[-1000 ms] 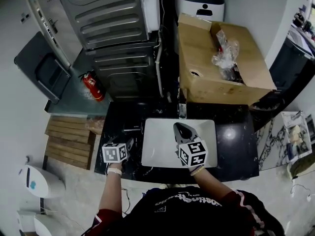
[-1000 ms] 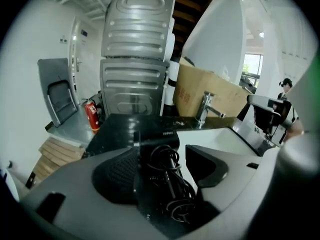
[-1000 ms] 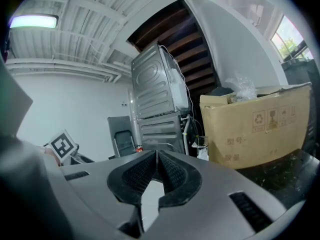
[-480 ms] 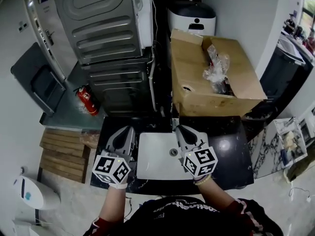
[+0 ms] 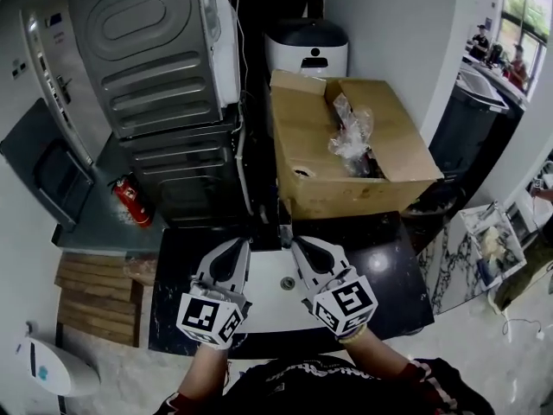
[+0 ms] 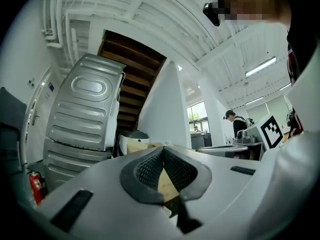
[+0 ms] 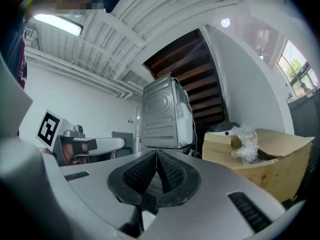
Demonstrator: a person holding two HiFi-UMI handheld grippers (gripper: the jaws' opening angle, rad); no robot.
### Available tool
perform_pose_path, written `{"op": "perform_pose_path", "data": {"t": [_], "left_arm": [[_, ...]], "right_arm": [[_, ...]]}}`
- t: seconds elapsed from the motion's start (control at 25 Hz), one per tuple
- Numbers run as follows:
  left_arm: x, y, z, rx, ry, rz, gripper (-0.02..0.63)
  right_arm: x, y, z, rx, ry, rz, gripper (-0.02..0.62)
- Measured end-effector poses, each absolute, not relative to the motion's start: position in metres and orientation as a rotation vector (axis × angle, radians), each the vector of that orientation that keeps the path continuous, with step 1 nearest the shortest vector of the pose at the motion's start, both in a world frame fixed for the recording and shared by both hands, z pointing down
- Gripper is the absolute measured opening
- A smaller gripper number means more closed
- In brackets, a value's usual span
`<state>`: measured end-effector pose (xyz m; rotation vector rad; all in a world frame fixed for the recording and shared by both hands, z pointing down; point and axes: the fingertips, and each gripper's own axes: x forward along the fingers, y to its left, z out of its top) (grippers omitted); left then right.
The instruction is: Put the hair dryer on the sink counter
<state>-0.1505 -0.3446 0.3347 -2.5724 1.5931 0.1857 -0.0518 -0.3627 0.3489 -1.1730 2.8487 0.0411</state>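
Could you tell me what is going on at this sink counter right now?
A person stands at a black counter with a white sink, holding a gripper in each hand above the basin. The left gripper and the right gripper are both shut with nothing between their jaws, and both point toward the open cardboard box behind the counter. No hair dryer can be made out in these views.
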Motion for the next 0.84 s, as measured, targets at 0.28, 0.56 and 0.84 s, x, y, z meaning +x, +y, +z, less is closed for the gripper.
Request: {"op": "perform_pose_path", "data": {"t": [0.28,0.56,0.84], "left_arm": [[-0.135,-0.349,0.335,-2.623,1.525,0.171,0.017],[-0.125,-0.351,0.336,-2.646,1.49,0.169,0.017],[-0.115,-0.354,0.334,-2.677,1.46,0.187,0.017]], "right_arm": [[-0.042,-0.36,0.345,-1.195,2.831,0.049,0.039],[-0.037,-0.358,0.339,-1.194,2.82,0.069,0.04],[-0.028,-0.357,0.338,-1.217,2.818,0.074,0.04]]}}
